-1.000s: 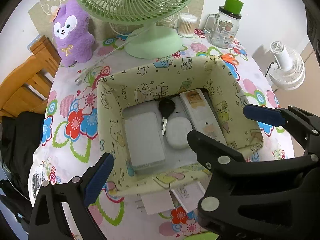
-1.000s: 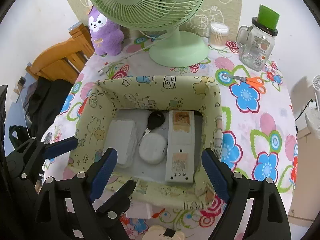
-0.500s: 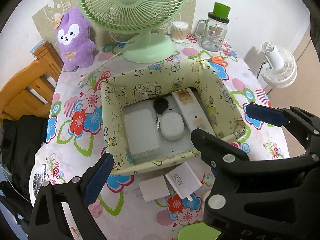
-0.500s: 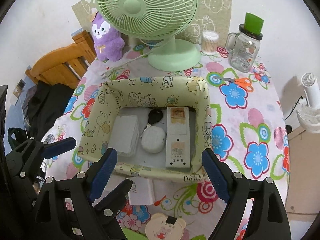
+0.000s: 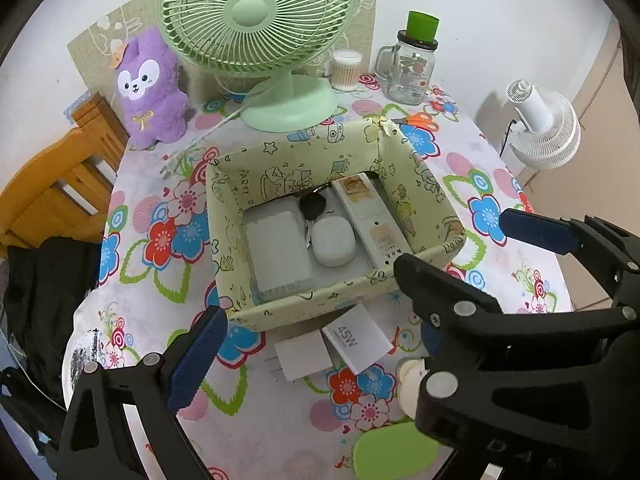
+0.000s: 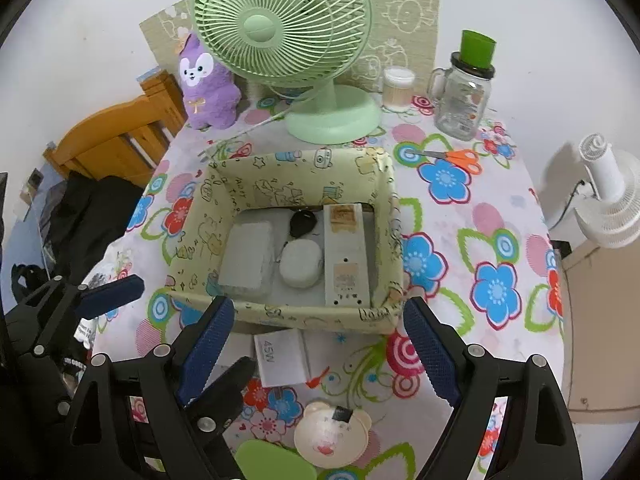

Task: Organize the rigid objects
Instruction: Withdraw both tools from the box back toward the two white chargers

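Surface (image 6: 500,216): round, under a flower-print cloth; carries everything listed below.
Fan (image 6: 288,32): green, standing at the far edge behind the box.
Box (image 6: 384,240): pale yellow, cartoon-printed walls, open top, mid-surface.
Plush toy (image 6: 206,84): purple, upright, left of the fan.
Left claw (image 5: 348,280): spread wide, nothing between the blue pads, hovering above the near wall of the box.
Right claw (image 6: 320,352): spread wide, empty, hovering above the near rim of the box and the charger.
Jar (image 6: 464,92): clear glass with handle and green cap, far right.
Remote (image 6: 344,256): white, lying lengthwise along the right wall inside the box.
Flat white case (image 6: 248,258): on the left of the box floor.
Oval white case (image 6: 301,264): between flat case and remote.
Key (image 6: 303,222): black head, just behind the oval case.
Charger (image 6: 280,354): white, marked 45W, on the cloth just outside the near wall.
Bear-shaped item (image 6: 332,434): cream, near edge.
Scissors (image 6: 452,156): orange handles, right of the box.
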